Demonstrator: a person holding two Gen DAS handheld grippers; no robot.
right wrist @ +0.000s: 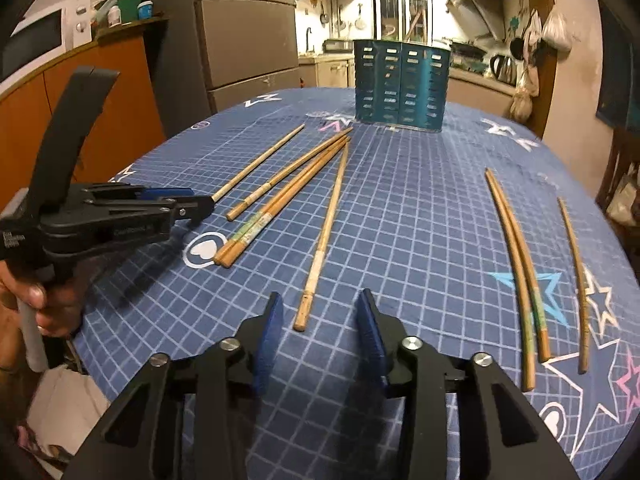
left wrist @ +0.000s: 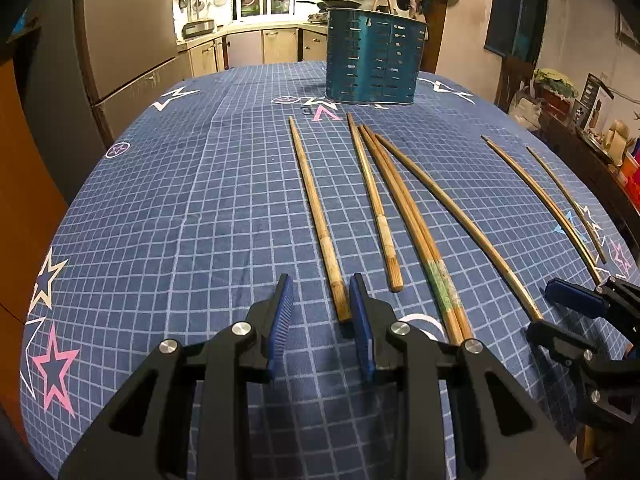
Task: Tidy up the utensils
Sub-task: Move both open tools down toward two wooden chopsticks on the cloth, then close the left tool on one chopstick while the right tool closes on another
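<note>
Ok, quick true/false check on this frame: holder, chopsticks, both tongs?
1. The teal holder stands upright on the tablecloth. True.
2. Chopsticks already stick out of the holder. False: none do; they lie on the cloth.
3. The right tongs are clamped on a chopstick. False: they are open, with the middle chopstick end lying between the fingers.
4. The left tongs sit at the near end of the leftmost chopstick. True.

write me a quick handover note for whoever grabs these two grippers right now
Left gripper: jaws open, straddling the near end of the leftmost chopstick, not pinching it.
Right gripper: jaws open, empty, aimed at the lone middle chopstick.
Holder: upright at the far end of the tablecloth, nothing sticking out.
Done: nothing stowed yet.
Left: every chopstick, all lying loose on the tablecloth.
</note>
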